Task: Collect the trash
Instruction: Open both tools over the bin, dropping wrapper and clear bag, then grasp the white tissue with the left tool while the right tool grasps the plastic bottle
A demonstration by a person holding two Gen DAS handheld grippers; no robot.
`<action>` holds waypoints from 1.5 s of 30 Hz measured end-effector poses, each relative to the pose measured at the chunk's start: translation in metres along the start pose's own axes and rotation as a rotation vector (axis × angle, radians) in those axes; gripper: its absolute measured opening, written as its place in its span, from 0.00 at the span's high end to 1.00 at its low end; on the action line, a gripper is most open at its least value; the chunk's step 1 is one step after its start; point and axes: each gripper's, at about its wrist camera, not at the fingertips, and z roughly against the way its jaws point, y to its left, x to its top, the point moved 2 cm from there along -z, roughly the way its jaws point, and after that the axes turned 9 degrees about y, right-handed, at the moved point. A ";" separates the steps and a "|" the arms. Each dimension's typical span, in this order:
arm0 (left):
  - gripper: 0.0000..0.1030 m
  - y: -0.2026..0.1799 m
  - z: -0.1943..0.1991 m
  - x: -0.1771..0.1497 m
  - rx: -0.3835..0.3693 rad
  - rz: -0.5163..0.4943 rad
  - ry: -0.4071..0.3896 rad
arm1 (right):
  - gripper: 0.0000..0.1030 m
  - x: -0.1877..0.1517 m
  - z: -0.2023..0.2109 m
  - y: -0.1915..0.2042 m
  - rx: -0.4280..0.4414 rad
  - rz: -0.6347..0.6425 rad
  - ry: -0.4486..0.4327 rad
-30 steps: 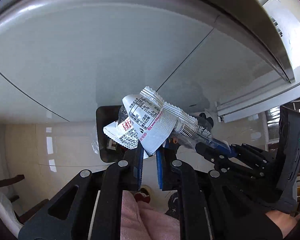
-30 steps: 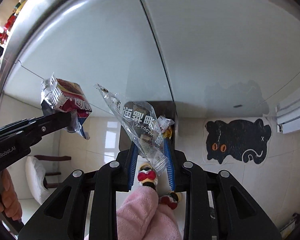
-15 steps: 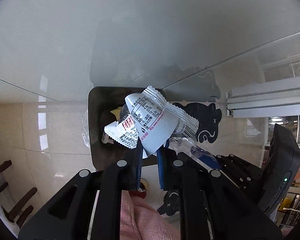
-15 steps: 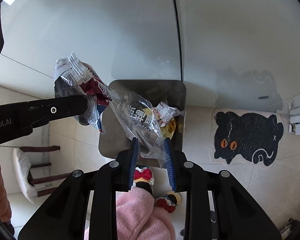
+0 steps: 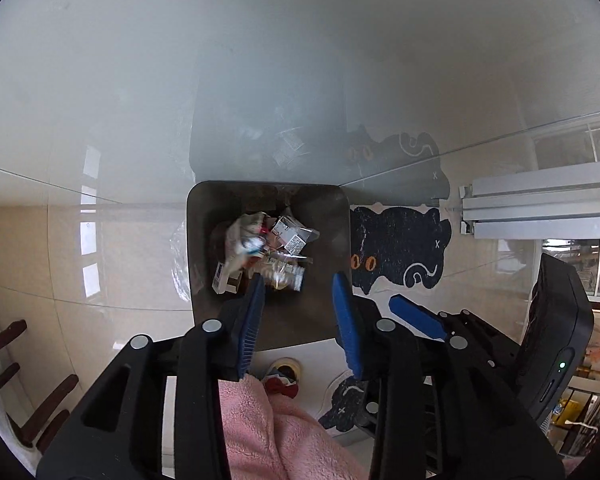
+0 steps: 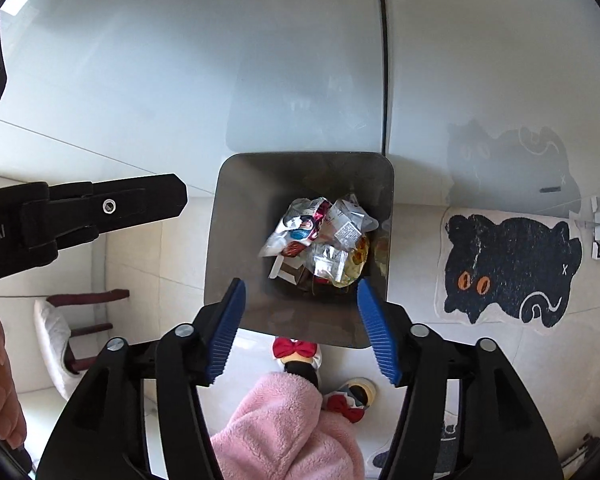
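Both my left hand-held gripper (image 5: 298, 292) and right hand-held gripper (image 6: 300, 300) have just opened wide and empty over the bin (image 6: 236, 208) at frame centre, so light wrappers (image 6: 320, 240) could drift past its rim.

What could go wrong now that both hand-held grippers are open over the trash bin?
1. The left hand-held gripper and right hand-held gripper, whose jaws have just been opening with nothing between them, sit close together and could knock on withdrawal.
2. The wrappers lie loosely piled in the bin, so light ones might catch on a finger and lift out.
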 end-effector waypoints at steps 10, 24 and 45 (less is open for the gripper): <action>0.19 -0.003 0.056 -0.030 0.040 0.026 -0.074 | 0.10 -0.018 0.071 -0.002 -0.029 0.023 -0.050; 0.08 -0.035 0.234 -0.097 0.049 0.010 -0.303 | 0.03 -0.052 0.263 0.028 -0.021 0.077 -0.274; 0.08 0.003 0.383 -0.002 0.172 -0.001 -0.557 | 0.03 0.089 0.403 0.109 0.017 0.240 -0.601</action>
